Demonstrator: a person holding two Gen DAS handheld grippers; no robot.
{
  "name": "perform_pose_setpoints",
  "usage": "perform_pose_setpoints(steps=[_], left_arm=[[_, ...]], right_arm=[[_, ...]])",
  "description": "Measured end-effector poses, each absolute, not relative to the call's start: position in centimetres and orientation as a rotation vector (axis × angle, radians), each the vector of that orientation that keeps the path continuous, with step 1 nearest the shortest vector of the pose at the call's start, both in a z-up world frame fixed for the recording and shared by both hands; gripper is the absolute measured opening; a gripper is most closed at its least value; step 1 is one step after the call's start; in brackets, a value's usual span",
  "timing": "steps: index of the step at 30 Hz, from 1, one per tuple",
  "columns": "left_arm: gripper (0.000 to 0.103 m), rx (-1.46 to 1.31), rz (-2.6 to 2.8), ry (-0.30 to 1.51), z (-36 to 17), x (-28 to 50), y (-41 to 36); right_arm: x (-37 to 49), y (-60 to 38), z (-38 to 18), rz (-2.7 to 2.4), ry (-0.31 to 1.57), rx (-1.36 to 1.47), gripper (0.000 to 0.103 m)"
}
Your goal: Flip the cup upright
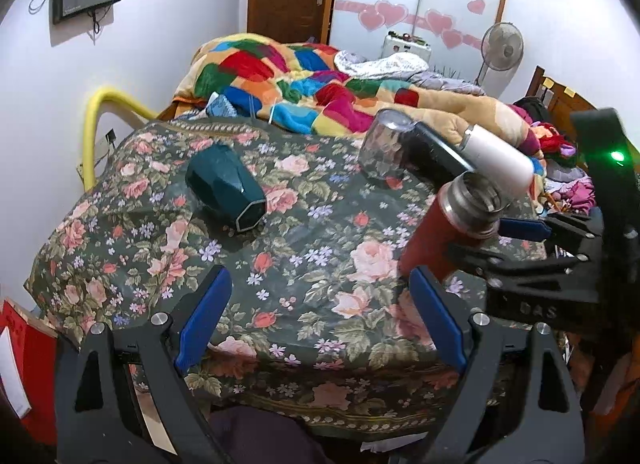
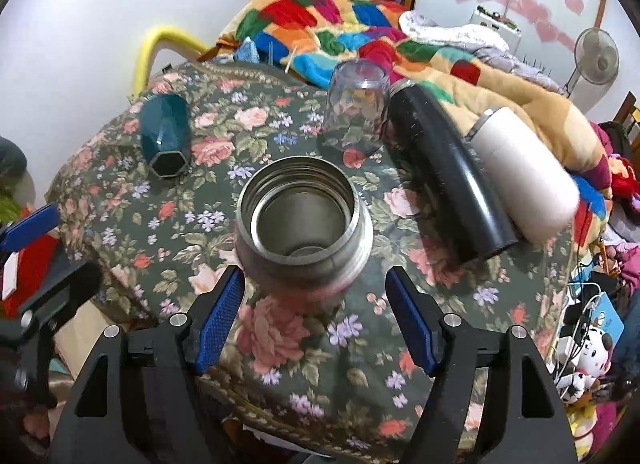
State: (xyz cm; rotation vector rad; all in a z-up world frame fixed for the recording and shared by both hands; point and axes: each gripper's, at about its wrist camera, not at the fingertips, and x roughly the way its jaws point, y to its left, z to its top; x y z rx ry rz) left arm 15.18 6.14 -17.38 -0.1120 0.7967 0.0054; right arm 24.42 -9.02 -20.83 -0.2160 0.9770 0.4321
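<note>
A red flask with a steel open mouth (image 1: 448, 224) stands upright on the floral tablecloth (image 1: 320, 248); in the right wrist view I look down into its mouth (image 2: 302, 220). My right gripper (image 2: 316, 320) is open, its blue pads on either side of the flask and apart from it; it also shows in the left wrist view (image 1: 516, 232). My left gripper (image 1: 320, 312) is open and empty over the near table edge. A dark green faceted cup (image 1: 226, 188) lies on its side at the left (image 2: 166, 136). A clear cup (image 2: 356, 104) stands upside down at the back.
A black flask (image 2: 448, 172) and a white flask (image 2: 524, 172) lie on their sides at the right. A colourful quilt (image 1: 304, 80) covers the bed behind the table. A yellow rail (image 1: 100, 120) stands at the far left.
</note>
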Motion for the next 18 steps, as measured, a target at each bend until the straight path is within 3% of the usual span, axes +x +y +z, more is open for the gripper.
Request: perform_pose_setpoints(steps=[7,18], left_arm=[[0.09,-0.112,-0.037,0.69,-12.9,13.1,4.5],[0.094,-0.076,-0.086,0.352,-2.3,5.7,1.3]], right_arm=[[20.3,-12.0,-15.0,0.433,0.816,-0.156,0.07],[11.5,-17.3,-4.7,0.418,0.417,-0.013,0.075]])
